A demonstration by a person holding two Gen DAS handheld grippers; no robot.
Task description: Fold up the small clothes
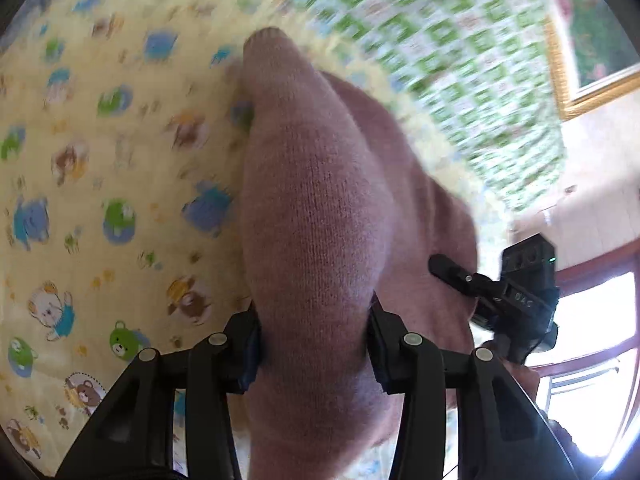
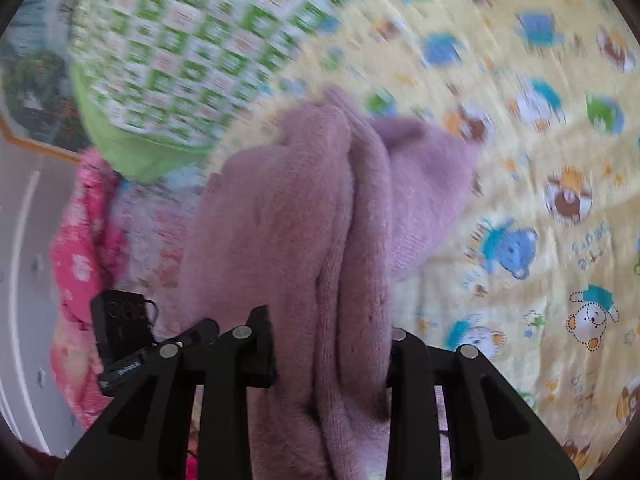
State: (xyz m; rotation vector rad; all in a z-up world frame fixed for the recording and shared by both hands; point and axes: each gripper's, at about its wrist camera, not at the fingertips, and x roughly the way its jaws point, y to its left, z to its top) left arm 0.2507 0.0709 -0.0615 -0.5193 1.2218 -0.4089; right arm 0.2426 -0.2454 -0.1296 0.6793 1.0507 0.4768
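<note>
Left wrist view: left gripper (image 1: 314,344) clamped partway on a thick bunch of the mauve knit garment (image 1: 312,200), lifted and hanging over the yellow bear-print sheet (image 1: 80,140). Right wrist view: right gripper (image 2: 332,354) closed likewise on gathered folds of the same knit. Judged early in the fold: bunched and held up, not yet spread flat, no neat crease visible. Green checked quilt (image 2: 180,48) heaped along the sheet's far edge, pink floral cloth (image 2: 80,248) off one side. Gilt picture frame (image 1: 560,80) on a pale wall, bright window (image 1: 592,320) beyond.
</note>
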